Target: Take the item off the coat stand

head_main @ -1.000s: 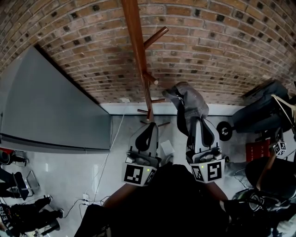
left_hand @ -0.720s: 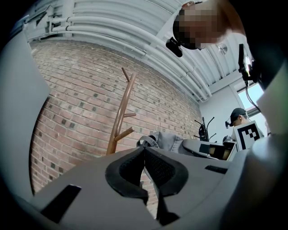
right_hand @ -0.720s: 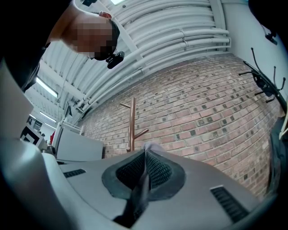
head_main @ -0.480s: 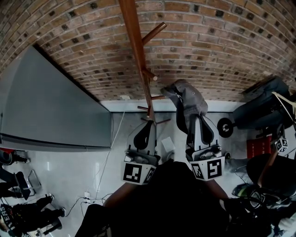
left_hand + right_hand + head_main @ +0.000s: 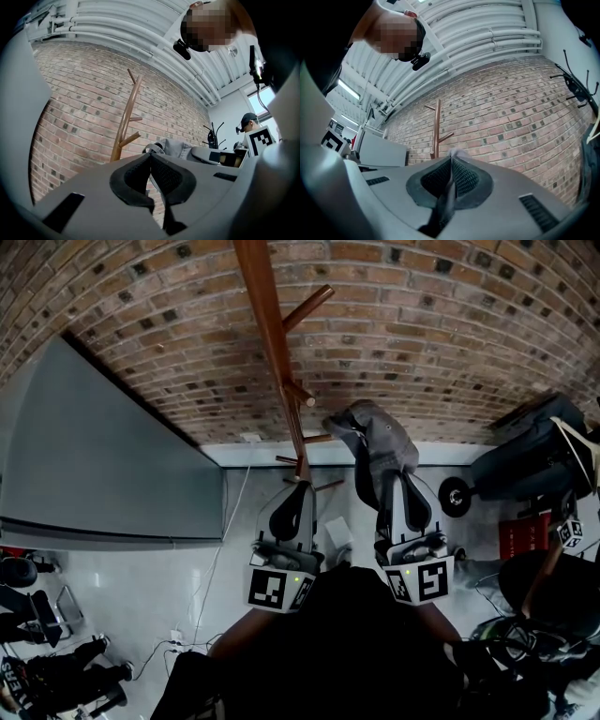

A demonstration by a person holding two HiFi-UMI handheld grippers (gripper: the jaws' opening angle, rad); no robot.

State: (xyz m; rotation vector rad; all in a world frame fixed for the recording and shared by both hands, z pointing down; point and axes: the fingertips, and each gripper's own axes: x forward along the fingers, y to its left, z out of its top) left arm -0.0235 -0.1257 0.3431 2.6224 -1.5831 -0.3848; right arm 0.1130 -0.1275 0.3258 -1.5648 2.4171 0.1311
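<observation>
Tongs: right gripper [image 5: 394, 476] [image 5: 451, 159] clamped shut on grey garment [image 5: 380, 437], fabric pinched between the pads; left gripper [image 5: 294, 487] [image 5: 150, 154] closed on nothing, alongside. Garment off the wooden coat stand [image 5: 272, 334], hanging just right of its lower pegs, before the brick wall [image 5: 450, 334]. Versus one second earlier: grip unchanged, garment marginally further left.

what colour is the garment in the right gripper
Grey. The garment shows best in the head view.
</observation>
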